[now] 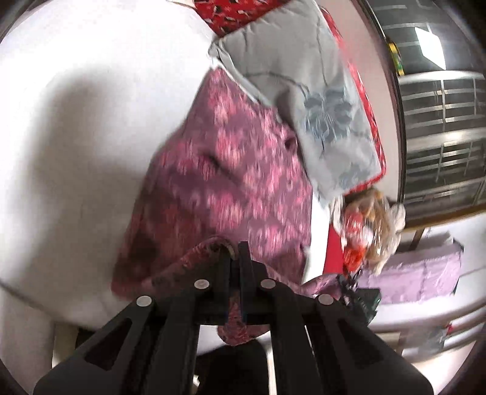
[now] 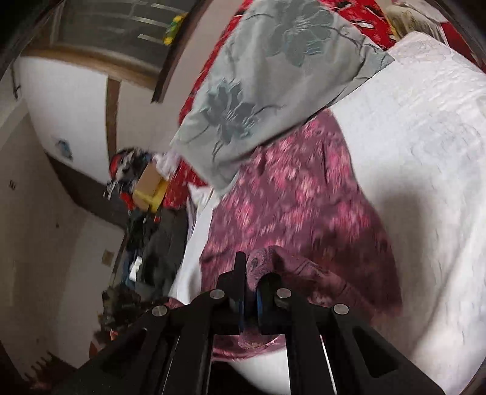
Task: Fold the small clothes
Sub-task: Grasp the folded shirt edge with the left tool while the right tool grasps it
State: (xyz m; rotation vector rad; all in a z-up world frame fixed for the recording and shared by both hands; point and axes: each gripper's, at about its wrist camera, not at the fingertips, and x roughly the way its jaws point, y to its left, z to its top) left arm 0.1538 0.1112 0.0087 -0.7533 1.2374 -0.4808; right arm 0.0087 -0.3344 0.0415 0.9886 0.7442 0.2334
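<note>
A purple garment with a pink floral print (image 1: 231,170) lies spread on the white bed sheet (image 1: 91,136). My left gripper (image 1: 234,252) is shut on the garment's near edge, with cloth bunched between its fingers. In the right wrist view the same garment (image 2: 303,194) lies on the sheet (image 2: 425,182). My right gripper (image 2: 253,267) is shut on another part of the near edge, and a fold of cloth bulges over its fingers. The garment's far end is tucked under a grey pillow. Both views are motion-blurred.
A grey floral pillow (image 1: 319,100) (image 2: 267,79) lies on a red patterned blanket (image 1: 231,15) at the head of the bed. Beyond the bed edge stand a stuffed toy in plastic (image 1: 370,231), lilac boxes (image 1: 425,273), a cluttered shelf (image 2: 142,188) and a window (image 1: 443,121).
</note>
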